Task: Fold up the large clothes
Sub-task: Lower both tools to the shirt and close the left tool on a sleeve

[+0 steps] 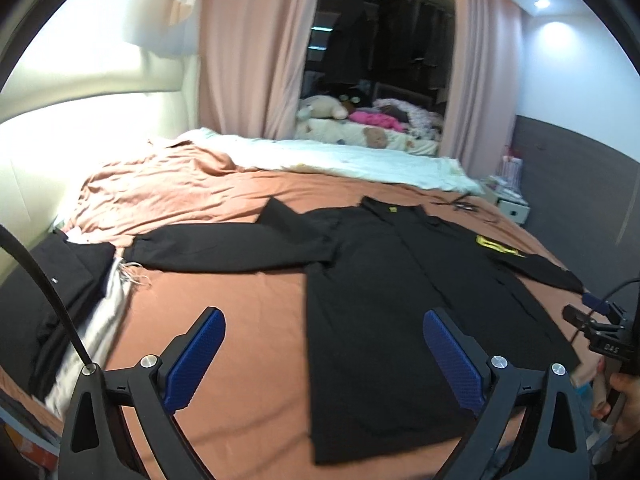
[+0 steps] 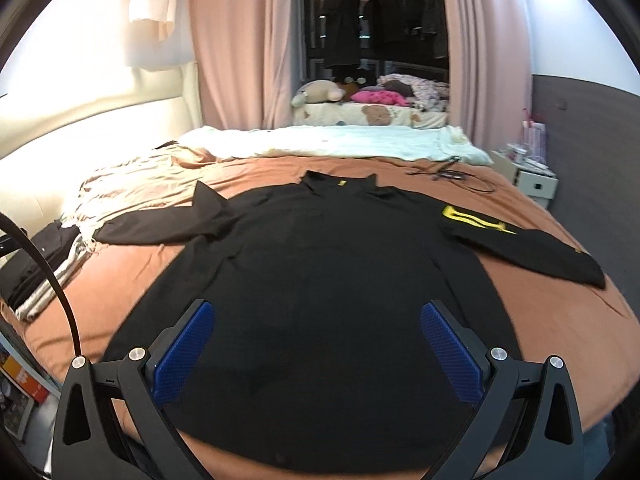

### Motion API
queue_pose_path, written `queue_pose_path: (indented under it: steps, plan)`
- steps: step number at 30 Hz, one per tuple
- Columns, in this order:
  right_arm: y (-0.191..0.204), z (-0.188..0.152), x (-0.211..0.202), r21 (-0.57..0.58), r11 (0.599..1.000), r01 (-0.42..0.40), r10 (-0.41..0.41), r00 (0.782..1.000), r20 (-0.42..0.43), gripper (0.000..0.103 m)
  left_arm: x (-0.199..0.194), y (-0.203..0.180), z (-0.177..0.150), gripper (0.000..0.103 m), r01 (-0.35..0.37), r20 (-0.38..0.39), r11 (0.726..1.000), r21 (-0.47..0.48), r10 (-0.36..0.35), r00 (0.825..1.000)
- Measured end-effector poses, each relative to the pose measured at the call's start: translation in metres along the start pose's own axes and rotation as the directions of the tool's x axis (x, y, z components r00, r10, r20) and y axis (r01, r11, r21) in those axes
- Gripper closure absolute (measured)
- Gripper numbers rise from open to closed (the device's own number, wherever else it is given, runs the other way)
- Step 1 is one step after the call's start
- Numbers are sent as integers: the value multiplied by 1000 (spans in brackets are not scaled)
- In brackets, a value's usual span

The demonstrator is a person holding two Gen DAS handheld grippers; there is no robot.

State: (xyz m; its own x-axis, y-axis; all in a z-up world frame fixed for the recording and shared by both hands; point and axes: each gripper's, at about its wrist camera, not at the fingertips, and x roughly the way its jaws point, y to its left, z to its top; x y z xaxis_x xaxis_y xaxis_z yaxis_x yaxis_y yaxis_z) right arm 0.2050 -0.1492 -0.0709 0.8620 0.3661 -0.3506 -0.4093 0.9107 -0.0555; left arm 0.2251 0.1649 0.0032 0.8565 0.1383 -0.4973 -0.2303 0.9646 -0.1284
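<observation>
A large black shirt (image 1: 380, 300) with yellow sleeve markings lies spread flat on the brown bed sheet (image 1: 224, 320), collar at the far end and both sleeves stretched out sideways. It fills the middle of the right wrist view (image 2: 328, 280). My left gripper (image 1: 324, 320) is open and empty, hovering above the shirt's left hem side. My right gripper (image 2: 318, 312) is open and empty, hovering above the shirt's lower middle. The right gripper also shows at the right edge of the left wrist view (image 1: 600, 328), held by a hand.
A pile of dark and white clothes (image 1: 72, 304) lies at the bed's left edge. A rumpled pink blanket (image 1: 160, 188) and a white quilt (image 1: 340, 160) lie at the far end. Black cables (image 2: 448, 174) lie beyond the collar. A white nightstand (image 2: 532, 180) stands at the right.
</observation>
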Motion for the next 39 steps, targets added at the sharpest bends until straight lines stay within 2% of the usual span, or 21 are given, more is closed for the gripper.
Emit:
queue_pose_path:
  steps: [6,9,11,15,17,20,23,30,34,37,39]
  plan:
    - [-10,28,49,6,998,-70,70,996,-46,0,42,55,27,14,-56,-62,994,-94,51,997]
    - [-16,44,75,11,995,-98,99,992,-81,0,63,88,36,24,-81,-103,981,-176,63,993]
    - [-18,55,87,14,993,-121,122,988,-93,6,79,111,41,30,-91,-126,968,-232,63,990]
    - [-20,80,119,-6,988,-152,150,981,-122,11,107,143,47,31,-131,-152,949,-288,90,984]
    - [-20,91,137,-23,984,-175,170,975,-145,21,126,164,47,36,-154,-173,931,-332,100,980]
    - [-20,102,165,-46,979,-197,185,965,-184,27,152,188,47,40,-170,-204,905,-390,94,974]
    - [-21,112,194,-55,971,-232,214,951,-222,34,182,211,44,43,-211,-246,883,-420,114,963]
    - [-17,132,266,-52,961,-271,242,918,-315,41,249,259,30,43,-304,-335,824,-478,149,931]
    - [-15,143,307,-43,961,-273,242,908,-342,44,290,284,20,43,-369,-399,777,-509,167,902]
    - [-11,147,335,-5,959,-282,261,896,-359,49,316,293,14,43,-409,-444,757,-510,176,879]
    - [-7,147,350,21,957,-289,276,886,-373,52,327,297,12,43,-423,-458,745,-515,177,871]
